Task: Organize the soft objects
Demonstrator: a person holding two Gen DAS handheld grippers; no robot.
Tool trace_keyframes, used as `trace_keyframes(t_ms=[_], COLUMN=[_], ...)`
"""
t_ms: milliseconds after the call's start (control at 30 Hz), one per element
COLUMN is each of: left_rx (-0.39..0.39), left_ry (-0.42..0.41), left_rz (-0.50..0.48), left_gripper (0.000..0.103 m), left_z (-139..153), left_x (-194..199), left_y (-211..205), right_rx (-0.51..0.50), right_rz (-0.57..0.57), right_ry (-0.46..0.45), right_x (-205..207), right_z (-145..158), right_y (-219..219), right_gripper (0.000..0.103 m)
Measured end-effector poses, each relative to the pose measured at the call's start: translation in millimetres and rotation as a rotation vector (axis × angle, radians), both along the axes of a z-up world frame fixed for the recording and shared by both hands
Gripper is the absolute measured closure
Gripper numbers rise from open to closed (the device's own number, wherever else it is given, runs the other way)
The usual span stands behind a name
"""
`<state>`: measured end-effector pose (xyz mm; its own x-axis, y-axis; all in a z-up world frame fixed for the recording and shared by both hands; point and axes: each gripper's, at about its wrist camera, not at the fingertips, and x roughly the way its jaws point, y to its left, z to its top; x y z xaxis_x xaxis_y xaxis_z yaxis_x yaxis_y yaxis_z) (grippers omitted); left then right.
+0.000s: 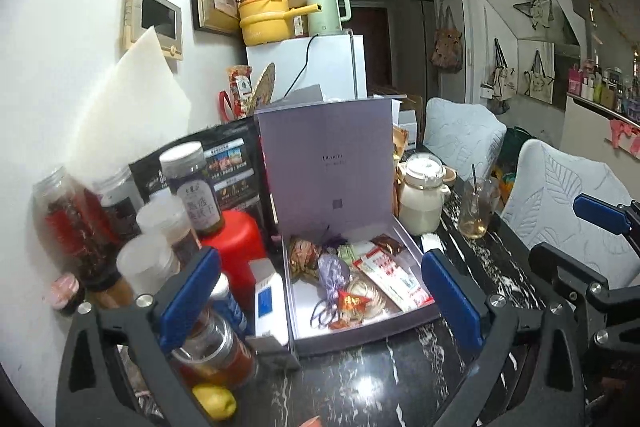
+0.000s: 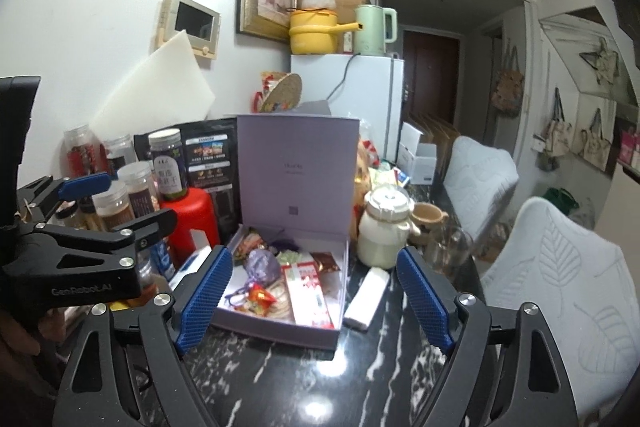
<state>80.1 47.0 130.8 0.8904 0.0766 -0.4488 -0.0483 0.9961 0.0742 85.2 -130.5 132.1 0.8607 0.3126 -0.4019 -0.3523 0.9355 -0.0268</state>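
A: Which step was in hand there?

B: Judging by the layout, a pause between placements. The left hand-held gripper [image 1: 318, 291] had its jaws wide apart with nothing pressed between them, and the right hand-held gripper [image 2: 314, 293] stood apart and empty as well. Both pointed at the lavender box [image 2: 280, 329], whose lid stood upright behind it.

A: And the soft things?

B: Inside the box, just ahead of both grippers: a purple drawstring pouch [image 1: 334, 273], a red-and-gold sachet [image 1: 350, 303], and a red-and-white packet [image 1: 394, 277] lying toward the right wall.

A: What would the next move call for?

B: Probably finding another soft item outside the box. The white packet [image 2: 368, 297], on the tabletop [image 2: 280, 387] just right of the box and between the right gripper's fingers, looked the nearest candidate; whether it was soft, I couldn't tell.

A: Anything in the way?

B: Left of the left gripper, crowded jars [image 1: 188, 183], a red canister [image 1: 236, 243] and a lemon [image 1: 214, 401]. To the right, a cream pot [image 2: 382, 227] and a glass [image 1: 476, 205] stood close behind that packet, so a reach there risked knocking them.
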Motion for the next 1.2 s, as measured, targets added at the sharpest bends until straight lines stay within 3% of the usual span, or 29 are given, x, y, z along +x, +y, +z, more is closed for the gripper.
trace_keyframes(t_ms=[600,1200], left_rx=[-0.035,-0.064], left_ry=[0.071,0.082], left_rz=[-0.028,-0.05], left_gripper=[0.001,0.001], left_z=[-36,-36], left_x=[-29,-30], left_y=[-4,0], right_rx=[-0.021,-0.017], right_rz=[-0.027,-0.025], right_ry=[0.103,0.122], right_x=[-32,-34], right_z=[-38,-39], right_y=[3,1], right_gripper=[0.018,0.018])
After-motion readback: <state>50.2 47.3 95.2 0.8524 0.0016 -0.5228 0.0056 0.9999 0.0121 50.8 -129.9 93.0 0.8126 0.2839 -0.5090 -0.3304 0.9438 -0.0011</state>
